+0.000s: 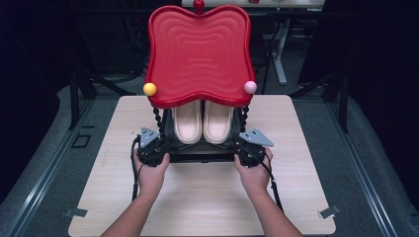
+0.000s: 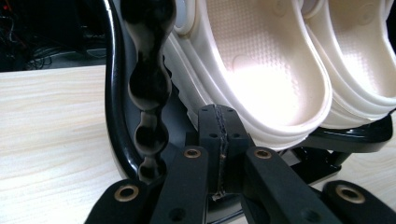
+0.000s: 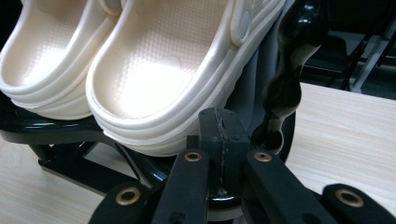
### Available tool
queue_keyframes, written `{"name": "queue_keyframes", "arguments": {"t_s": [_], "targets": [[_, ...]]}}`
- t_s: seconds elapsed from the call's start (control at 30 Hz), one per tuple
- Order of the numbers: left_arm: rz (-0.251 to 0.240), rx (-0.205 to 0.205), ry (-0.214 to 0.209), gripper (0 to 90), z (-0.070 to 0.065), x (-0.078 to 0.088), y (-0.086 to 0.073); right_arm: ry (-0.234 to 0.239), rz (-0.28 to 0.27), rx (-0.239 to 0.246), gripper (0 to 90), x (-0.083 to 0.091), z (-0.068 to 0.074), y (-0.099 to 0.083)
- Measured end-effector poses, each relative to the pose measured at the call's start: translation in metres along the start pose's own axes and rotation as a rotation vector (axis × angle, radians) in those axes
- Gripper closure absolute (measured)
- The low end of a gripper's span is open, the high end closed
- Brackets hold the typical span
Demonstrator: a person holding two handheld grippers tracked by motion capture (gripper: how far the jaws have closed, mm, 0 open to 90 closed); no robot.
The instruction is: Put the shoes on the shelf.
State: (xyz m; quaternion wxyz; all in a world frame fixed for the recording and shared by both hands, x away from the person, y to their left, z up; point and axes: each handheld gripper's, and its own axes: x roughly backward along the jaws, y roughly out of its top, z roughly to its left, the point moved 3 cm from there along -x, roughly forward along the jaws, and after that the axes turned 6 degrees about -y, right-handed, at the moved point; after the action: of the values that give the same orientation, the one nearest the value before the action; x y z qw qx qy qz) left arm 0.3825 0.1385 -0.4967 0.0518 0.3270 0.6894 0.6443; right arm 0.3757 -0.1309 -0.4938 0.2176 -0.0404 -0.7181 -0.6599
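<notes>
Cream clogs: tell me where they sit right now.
In the high view the cream clogs stand side by side on the black rack, under the red tray, between the two tools at table centre.

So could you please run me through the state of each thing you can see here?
Red tray: top tier of the rack, bare.
Cream clogs: paired side by side on the black lower shelf, heels towards the person.
Left gripper: shut, at the rack's front left corner.
Right gripper: shut, at the front right corner.

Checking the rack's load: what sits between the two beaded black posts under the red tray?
A pair of cream clogs, side by side on the black shelf, seen in the high view.
</notes>
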Motion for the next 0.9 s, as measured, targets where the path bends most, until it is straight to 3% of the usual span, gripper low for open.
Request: {"name": "queue_keyframes", "arguments": {"t_s": [0.27, 0.57, 0.77, 0.9], "targets": [[-0.012, -0.004, -0.004, 90.0, -0.004, -0.005, 0.003, 0.037, 0.008, -0.006, 89.4, -0.008, 0.006, 0.001], [-0.008, -0.003, -0.009, 90.0, -0.004, -0.006, 0.004, 0.037, 0.009, -0.025, 89.7, -0.011, 0.007, 0.001], [-0.019, -0.011, -0.012, 89.9, -0.001, 0.003, 0.004, 0.032, 0.013, 0.000, 89.1, -0.007, 0.006, 0.000], [-0.008, -0.026, -0.023, 88.4, -0.001, 0.014, -0.001, 0.028, 0.010, 0.023, 88.0, 0.004, 0.000, -0.004]]}}
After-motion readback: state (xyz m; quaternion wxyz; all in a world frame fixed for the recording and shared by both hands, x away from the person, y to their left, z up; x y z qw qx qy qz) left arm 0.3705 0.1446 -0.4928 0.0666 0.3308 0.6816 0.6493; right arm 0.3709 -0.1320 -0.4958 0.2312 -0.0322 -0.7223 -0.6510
